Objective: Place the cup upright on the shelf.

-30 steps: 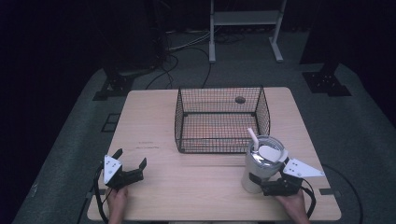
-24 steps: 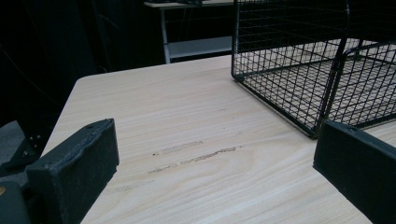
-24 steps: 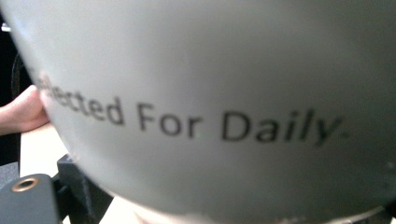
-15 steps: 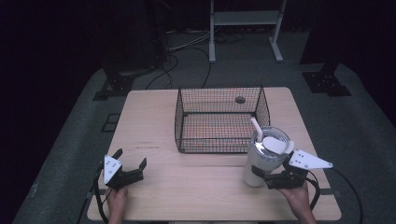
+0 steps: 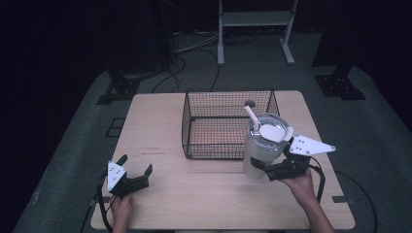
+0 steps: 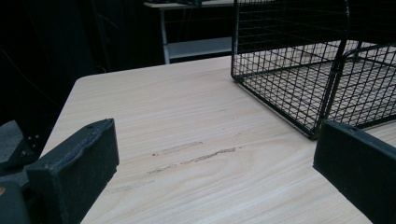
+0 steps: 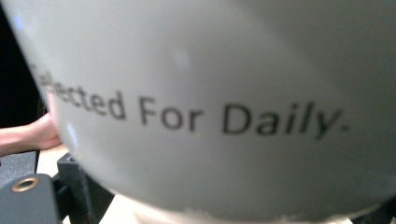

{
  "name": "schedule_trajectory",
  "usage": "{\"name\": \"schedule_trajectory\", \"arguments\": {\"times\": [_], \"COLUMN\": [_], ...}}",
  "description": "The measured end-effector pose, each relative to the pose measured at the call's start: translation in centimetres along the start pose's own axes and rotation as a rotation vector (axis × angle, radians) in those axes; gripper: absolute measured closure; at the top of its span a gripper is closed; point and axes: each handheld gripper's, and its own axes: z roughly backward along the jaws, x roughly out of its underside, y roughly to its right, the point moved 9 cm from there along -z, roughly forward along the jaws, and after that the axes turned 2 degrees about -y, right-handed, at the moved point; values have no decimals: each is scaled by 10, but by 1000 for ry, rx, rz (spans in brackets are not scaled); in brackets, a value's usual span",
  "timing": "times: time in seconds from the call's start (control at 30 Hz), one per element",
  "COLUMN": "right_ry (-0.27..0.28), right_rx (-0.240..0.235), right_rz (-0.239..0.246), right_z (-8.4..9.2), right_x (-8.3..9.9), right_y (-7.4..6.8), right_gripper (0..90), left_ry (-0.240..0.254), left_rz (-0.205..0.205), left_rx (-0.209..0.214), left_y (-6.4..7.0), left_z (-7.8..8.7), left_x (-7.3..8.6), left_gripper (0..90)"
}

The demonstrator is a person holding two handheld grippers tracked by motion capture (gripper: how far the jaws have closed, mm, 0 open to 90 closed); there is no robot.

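My right claw (image 5: 266, 171) was clamped on the white tumbler (image 5: 261, 150), gripping it low on its side, and held it up at the near right corner of the wire basket (image 5: 228, 124). From above, the cup overlapped that corner of the basket; I could not tell whether it touched the wire or the table (image 5: 160, 116) beneath. The tumbler stood roughly upright, with a clear lid and a pale straw (image 5: 251, 118) that leaned back toward the basket. My right hand (image 5: 296, 182) sat behind the claw near the table's right front edge, the grey three-cornered plate jutting out to the right above it. In the right gripper view the tumbler's (image 7: 215, 107) white wall sat right against the lens, blurred, with dark lettering reading "For Daily" across it.

My left claw (image 5: 135, 167) rested low at the near left corner of the table, well apart from the basket, its jaws spread wide with nothing between them. My left hand (image 5: 121, 206) gripped it from the table's front edge. In the left gripper view the two black jaws framed bare wood with a few faint scuff marks (image 6: 196, 156), and the basket's (image 6: 299, 70) near corner stood ahead to the right. A small dark thing (image 5: 250, 103) lay at the far side of the basket, too small to identify.
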Motion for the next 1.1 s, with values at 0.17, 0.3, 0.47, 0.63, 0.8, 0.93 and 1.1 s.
{"name": "schedule_trajectory", "arguments": {"times": [0.17,0.3,0.47,0.63,0.8,0.93,1.1], "right_ry": [2,20,44,42,24,14,30], "right_rx": [-21,-27,-42,-34,-39,-36,-48], "right_rz": [11,19,5,6,21,28,16], "right_z": [-14,-27,-41,-54,-78,-94,-107], "right_x": [-16,-33,-49,-58,-66,-71,-77], "right_y": [6,11,20,31,42,49,55], "right_gripper": [83,83,83,83,83,83,83], "left_ry": [3,7,11,10,14,16,34], "left_rz": [2,5,11,11,13,14,25], "left_rx": [1,2,4,6,7,8,5], "left_y": [-1,-1,-1,-2,-2,-2,-4], "left_z": [0,0,0,0,0,1,3], "left_x": [0,-1,-1,-1,-1,-1,-2], "left_gripper": [0,0,0,0,0,0,0]}}
